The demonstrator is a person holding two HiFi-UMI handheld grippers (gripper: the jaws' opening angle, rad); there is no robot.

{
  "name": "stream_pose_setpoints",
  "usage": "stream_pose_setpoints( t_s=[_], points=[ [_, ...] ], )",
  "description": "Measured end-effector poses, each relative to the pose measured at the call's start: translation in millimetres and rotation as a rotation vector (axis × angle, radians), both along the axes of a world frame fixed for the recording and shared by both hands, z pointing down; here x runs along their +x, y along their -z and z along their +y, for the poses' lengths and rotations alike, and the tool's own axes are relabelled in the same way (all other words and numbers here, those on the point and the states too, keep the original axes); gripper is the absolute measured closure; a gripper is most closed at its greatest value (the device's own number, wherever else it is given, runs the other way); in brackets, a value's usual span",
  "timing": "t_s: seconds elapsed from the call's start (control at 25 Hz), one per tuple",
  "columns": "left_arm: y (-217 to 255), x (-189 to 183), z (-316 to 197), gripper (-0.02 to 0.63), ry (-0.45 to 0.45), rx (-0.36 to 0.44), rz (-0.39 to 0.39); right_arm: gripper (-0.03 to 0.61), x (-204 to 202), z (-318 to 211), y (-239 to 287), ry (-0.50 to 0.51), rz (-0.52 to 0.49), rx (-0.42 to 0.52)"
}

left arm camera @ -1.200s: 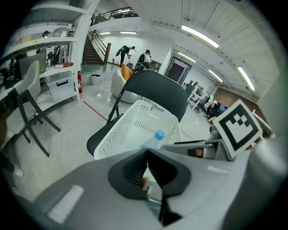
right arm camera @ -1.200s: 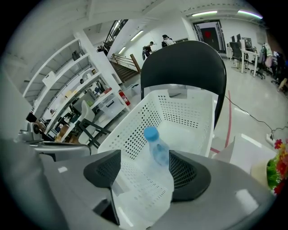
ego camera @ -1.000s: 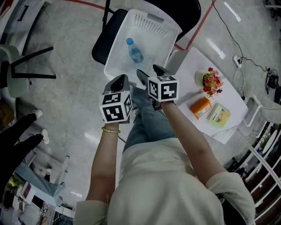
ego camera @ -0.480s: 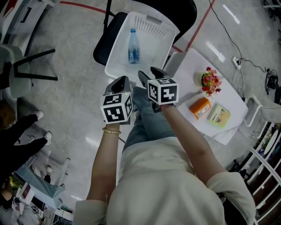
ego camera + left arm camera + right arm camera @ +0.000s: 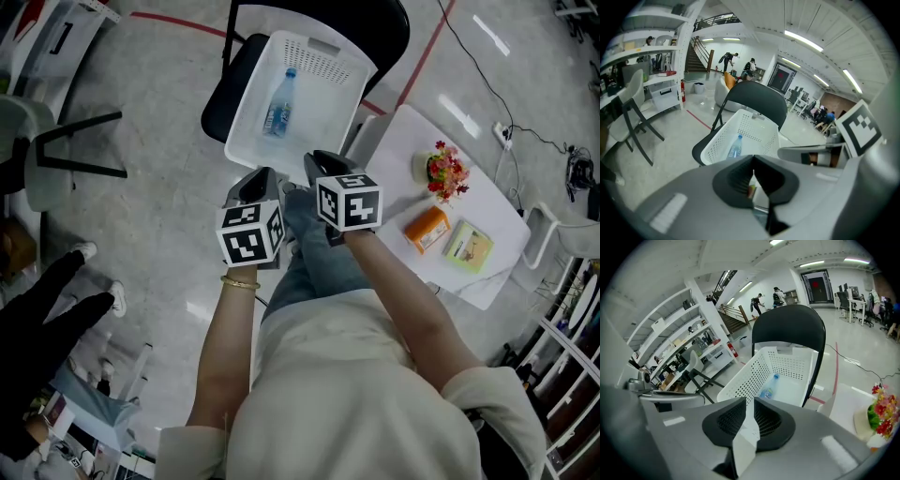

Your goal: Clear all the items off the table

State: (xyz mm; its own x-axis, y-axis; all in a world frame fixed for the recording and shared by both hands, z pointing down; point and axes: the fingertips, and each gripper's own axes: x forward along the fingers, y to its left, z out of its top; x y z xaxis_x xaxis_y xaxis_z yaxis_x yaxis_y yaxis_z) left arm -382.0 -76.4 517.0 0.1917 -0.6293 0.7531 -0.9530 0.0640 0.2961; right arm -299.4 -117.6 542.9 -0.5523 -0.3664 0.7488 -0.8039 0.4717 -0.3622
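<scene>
Basket open from above; counter crowded at one end

The basket (image 5: 359,82) is open on top, its right half bare beside the lying bottle (image 5: 277,101). The chair back (image 5: 361,21) rises behind its far rim. On the counter (image 5: 401,139), flower pot (image 5: 442,171), orange box (image 5: 427,228) and green packet (image 5: 468,246) stand close together, leaving the end nearest the basket bare.

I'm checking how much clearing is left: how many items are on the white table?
3 on the white table: a flower pot at its far side, an orange packet nearer the person, a pale green box beside it. The arm may hide more.
</scene>
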Motion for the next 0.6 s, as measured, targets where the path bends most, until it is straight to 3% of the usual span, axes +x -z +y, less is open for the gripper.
stream_pose_setpoints(
  t_s=[0.12,0.48,0.6],
  points=[
    [6,3,2,0.603,-0.003,0.007,0.000,0.578,4,4,8,-0.004,0.006,0.019],
    [25,17,11,0.603,-0.019,0.038,0.029,0.578,11,22,29,0.006,-0.005,0.049],
    [33,24,15,0.604,-0.068,0.062,0.015,0.578,14,29,36,0.005,-0.016,0.059]
  ],
)
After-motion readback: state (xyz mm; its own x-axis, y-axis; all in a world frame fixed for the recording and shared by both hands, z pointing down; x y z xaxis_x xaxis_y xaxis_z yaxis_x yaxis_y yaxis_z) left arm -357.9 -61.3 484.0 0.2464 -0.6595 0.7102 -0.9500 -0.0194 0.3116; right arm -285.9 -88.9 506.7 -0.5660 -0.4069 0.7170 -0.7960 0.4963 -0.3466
